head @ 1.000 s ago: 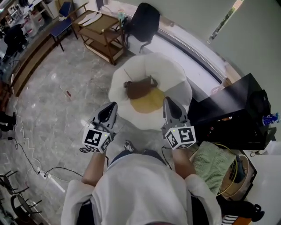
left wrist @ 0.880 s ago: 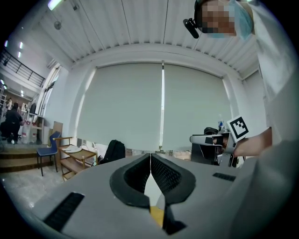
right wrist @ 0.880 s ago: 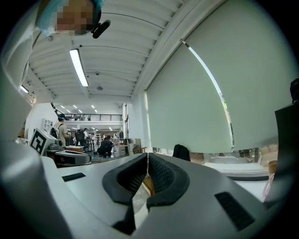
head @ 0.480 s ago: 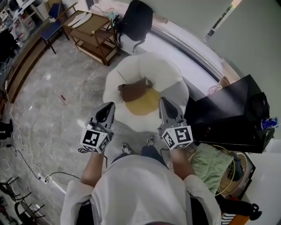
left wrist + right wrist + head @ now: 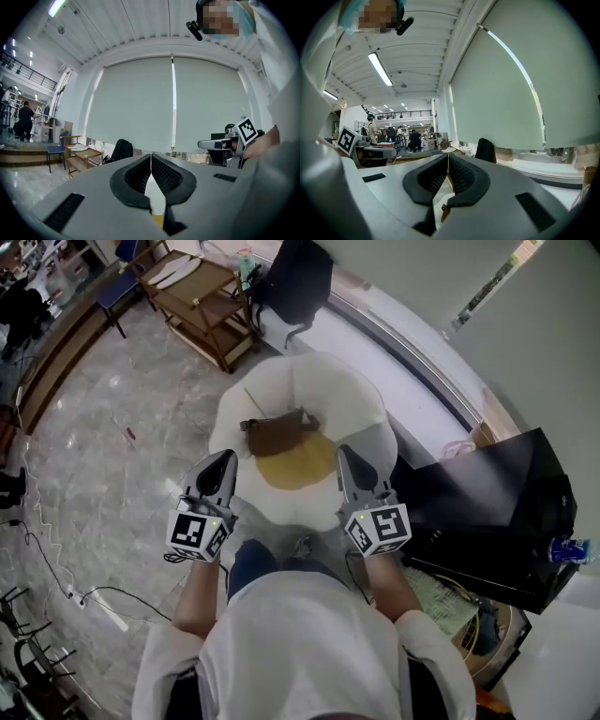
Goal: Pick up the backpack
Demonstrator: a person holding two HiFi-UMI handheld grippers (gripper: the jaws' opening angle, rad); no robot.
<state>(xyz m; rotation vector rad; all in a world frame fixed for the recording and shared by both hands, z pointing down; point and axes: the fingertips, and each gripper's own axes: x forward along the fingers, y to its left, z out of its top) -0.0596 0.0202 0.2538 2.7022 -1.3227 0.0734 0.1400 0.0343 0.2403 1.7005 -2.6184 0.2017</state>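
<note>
Left gripper [image 5: 151, 159]: jaws closed, pad against pad, nothing between them. Right gripper [image 5: 448, 158]: same condition – clenched on nothing. In the head view both point forward at about the same height, well apart from each other, with their tips above the near rim of a round white chair [image 5: 309, 381].

The brown backpack [image 5: 277, 434] lies on the chair seat, at the far-left edge of the yellow cushion [image 5: 302, 463]. It sits ahead of the grippers and roughly between their two lines, touching neither. A thin strap runs from it toward the chair's left rim.

Clearances:
- Left of the chair: open marble floor [image 5: 122, 399], with white cables [image 5: 56, 563] along its near-left edge.
- Right of the chair: a black cabinet [image 5: 487, 512] stands just beside the rim – little room on that side.
- Behind the chair: a white window ledge [image 5: 403, 371] runs diagonally; a black bag [image 5: 298, 277] leans at it, next to a wooden cart [image 5: 202, 296].
</note>
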